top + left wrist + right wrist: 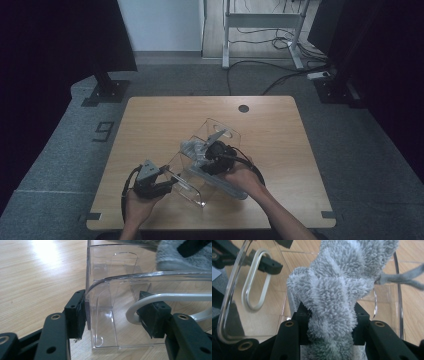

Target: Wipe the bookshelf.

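On the wooden surface (pixel 165 120), near its front edge, lies a clear plastic box (pixel 207 160), and everything else is placed against it. The left gripper (pixel 167 182) sits at the box's near-left end, its jaws about half open and clamped on the box wall, one pad outside and the other inside, by the slot-shaped handle cutout (pixel 160 300); it looks to be bracing the box. The right gripper (pixel 210 157) reaches into the box from the near right, its jaws partly closed and pinching a thick bunch of fluffy grey cloth (pixel 337 297), which fills the gap between the pads. So the cloth is at the box's open mouth, part inside the walls and part trailing toward the right hand (pixel 245 177). The step in hand seems to be stuffing the cloth into the box, or wiping its inside; the pictures do not settle which. The next move likely calls for pushing the cloth deeper toward the box's far wall while the left grip stays firm, so the light box does not slide or tip. How much cloth is already inside is hard to judge through the glare and clear walls. In the right gripper view the cloth hides the box's floor, and a thin grey loop (pixel 404 277) runs off the right edge of that view.
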`<state>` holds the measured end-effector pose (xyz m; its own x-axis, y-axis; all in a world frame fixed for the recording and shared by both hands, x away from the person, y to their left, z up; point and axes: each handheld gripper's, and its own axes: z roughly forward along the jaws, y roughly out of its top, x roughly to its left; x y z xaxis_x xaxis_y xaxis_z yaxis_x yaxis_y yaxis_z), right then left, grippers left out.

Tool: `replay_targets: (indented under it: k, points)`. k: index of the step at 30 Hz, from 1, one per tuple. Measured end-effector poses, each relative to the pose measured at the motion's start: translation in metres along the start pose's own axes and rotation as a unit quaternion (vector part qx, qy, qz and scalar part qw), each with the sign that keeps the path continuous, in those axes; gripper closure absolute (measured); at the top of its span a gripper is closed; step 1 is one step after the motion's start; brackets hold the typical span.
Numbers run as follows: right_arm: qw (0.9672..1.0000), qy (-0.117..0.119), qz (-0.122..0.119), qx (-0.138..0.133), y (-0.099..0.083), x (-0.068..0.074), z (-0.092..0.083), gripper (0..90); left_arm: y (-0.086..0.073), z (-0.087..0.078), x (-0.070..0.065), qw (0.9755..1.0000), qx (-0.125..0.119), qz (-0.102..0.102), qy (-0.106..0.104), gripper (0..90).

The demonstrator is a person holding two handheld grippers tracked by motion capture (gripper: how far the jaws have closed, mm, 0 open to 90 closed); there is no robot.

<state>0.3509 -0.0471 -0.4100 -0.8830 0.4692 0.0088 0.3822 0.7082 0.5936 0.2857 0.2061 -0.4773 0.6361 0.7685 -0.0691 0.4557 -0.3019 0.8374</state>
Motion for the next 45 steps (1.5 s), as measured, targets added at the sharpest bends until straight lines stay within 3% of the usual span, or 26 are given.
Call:
replay_targets:
  k: [17,27,45]
  points:
    - [0.9998,0.011,0.011,-0.009,-0.031,0.0,-0.01,59.7,0.0,0.0,0.0,1.0,0.0,-0.001,0.001,42.6]
    - [0.9997,0.013,0.02,-0.002,-0.046,-0.002,-0.008,59.5,0.0,0.0,0.0,1.0,0.0,-0.002,0.001,42.6]
    - [0.9993,0.011,0.028,0.022,-0.065,-0.002,0.018,59.2,0.0,0.001,-0.001,1.0,-0.001,-0.003,0.003,42.6]
